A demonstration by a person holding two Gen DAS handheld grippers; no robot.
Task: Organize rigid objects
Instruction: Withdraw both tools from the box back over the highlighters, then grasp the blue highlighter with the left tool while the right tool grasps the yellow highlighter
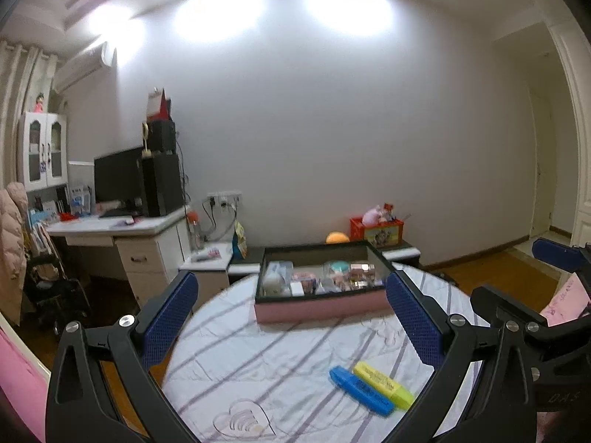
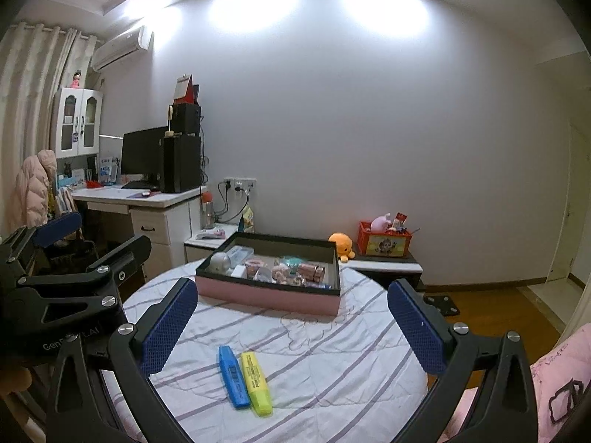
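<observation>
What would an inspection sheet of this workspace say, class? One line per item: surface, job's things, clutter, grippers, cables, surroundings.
Surface: round table under a white cloth with purple stripes.
Job's things: blue highlighter and yellow highlighter lying side by side on the cloth; pink box farther back, already holding small items.
Clutter: nothing seen on the table besides these.
Grippers: left gripper open, empty; right gripper open, empty; both short of the highlighters.
Cables: several plugged into the wall sockets.
Surroundings: desk with monitor, orange plush toy, red crate.
</observation>
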